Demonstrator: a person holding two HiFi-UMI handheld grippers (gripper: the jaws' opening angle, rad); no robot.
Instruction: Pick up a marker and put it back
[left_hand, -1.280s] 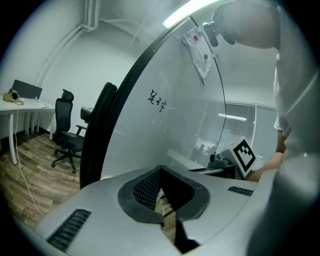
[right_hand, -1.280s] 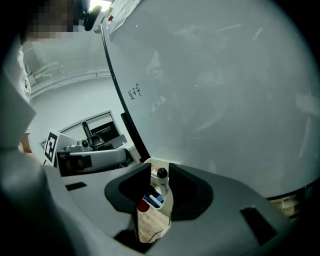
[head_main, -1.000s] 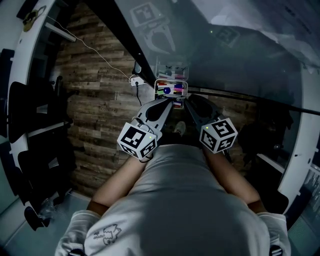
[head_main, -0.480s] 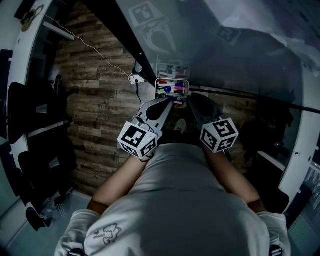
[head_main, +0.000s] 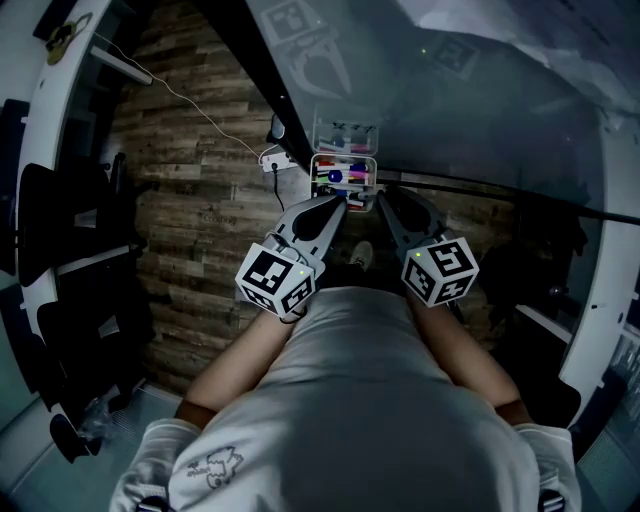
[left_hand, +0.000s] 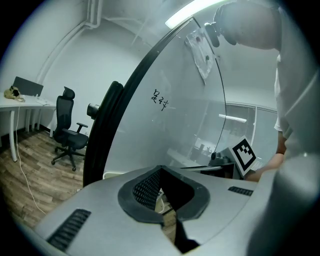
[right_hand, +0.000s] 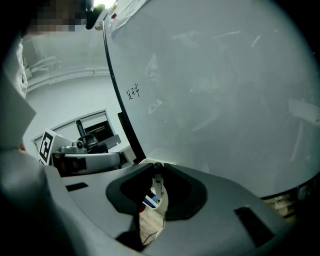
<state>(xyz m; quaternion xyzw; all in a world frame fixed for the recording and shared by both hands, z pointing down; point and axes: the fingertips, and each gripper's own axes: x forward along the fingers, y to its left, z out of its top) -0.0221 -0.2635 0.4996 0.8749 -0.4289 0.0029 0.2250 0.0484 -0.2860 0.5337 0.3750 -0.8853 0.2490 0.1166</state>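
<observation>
Both tools are held out side by side in front of the person's pale shirt (head_main: 370, 400), noses aimed at a small tray (head_main: 343, 159) fixed to the lower edge of a glass writing board (head_main: 460, 110). The markers (head_main: 338, 178) lie in that tray, red, blue and pink among them, none lifted out as far as the head view shows. The left tool (head_main: 338, 204) stops just short of the tray's near edge; its own view shows the two jaws pressed together at the tips with nothing caught there (left_hand: 159, 168). The right tool (head_main: 381, 198) sits just beside the tray's right corner. In its own view the jaws are drawn in almost to touching (right_hand: 157, 166), with a small dark round thing at the tips and a pale narrow shaft below it; whether that is pinched or only seen through the gap cannot be told. Below lies a wooden plank floor (head_main: 200, 220), and an office chair (left_hand: 67, 136) stands well off.
</observation>
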